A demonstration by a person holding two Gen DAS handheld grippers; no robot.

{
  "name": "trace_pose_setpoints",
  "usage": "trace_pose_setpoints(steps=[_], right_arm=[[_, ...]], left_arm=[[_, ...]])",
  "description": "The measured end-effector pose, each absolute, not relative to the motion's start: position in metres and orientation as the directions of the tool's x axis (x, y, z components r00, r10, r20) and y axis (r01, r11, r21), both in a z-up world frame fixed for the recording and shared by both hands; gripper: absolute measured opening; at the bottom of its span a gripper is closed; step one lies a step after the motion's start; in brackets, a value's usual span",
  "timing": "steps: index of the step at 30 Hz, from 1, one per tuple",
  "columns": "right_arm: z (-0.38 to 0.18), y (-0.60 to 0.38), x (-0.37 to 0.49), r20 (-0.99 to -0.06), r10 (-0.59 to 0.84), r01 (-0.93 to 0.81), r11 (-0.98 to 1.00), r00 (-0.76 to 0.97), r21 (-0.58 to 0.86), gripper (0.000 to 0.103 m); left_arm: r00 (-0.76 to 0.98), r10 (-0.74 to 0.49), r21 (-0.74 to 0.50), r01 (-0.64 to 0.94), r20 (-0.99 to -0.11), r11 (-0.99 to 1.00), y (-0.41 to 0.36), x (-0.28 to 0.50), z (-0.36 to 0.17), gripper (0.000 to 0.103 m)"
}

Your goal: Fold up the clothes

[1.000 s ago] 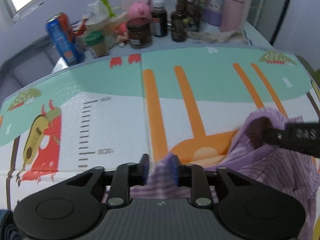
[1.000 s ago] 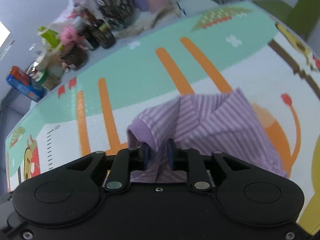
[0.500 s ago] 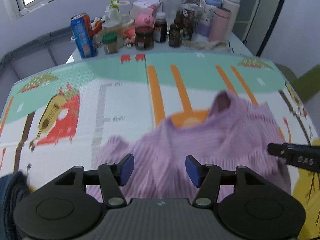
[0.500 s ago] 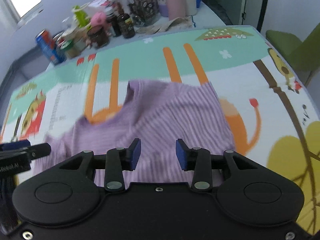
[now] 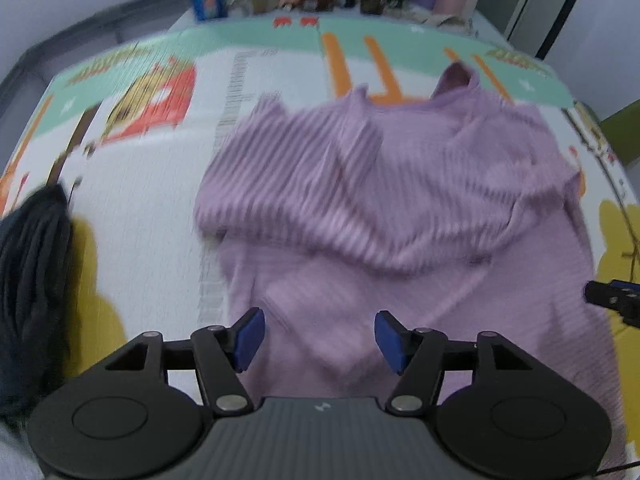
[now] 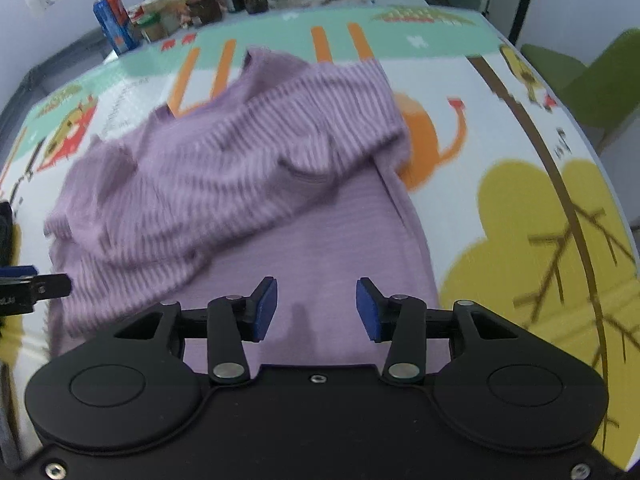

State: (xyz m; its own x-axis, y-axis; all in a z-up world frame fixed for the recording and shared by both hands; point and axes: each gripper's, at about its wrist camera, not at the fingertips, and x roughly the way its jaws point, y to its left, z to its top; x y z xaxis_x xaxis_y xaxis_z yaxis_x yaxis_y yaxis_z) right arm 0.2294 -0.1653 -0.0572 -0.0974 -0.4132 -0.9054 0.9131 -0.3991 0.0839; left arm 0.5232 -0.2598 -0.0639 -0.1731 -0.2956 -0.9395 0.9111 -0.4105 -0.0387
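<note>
A second ago both sets of fingers were pinching the far edge of the purple top [image 5: 392, 200] out over the mat; now I have brought that edge toward me and let it drop, so the upper half lies folded over the lower half in a loose, rumpled flap. My left gripper [image 5: 318, 340] has its blue fingers [image 5: 250, 338] spread and still widening, with nothing caught between them, only cloth lying beneath. The right gripper [image 6: 316, 308] is the same: fingers parting, empty, hovering over the smooth lower panel of the top [image 6: 248, 184]. I judge that the first fold is made but untidy, and the flap wants flattening before the next one. The cloth is a soft ribbed knit with fine stripes, limp, with a rounded neck opening at the far edge. It rests mid-bench on a foam play mat [image 6: 520, 184] printed with animals, trees and orange bars, its surface faintly embossed. A dark garment [image 5: 32, 280] sits bunched at the left edge, and bottles and a can [image 6: 114, 22] crowd the far end.
</note>
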Motion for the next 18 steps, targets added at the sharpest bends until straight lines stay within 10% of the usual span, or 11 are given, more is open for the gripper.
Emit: trace_pose_setpoints(steps=[18], right_arm=[[-0.101, -0.069, 0.198, -0.954, -0.260, 0.867, -0.498, -0.148, 0.001, 0.048]], left_arm=[[-0.135, -0.216, -0.059, 0.944, -0.967, -0.324, -0.221, 0.578, -0.105, 0.074]])
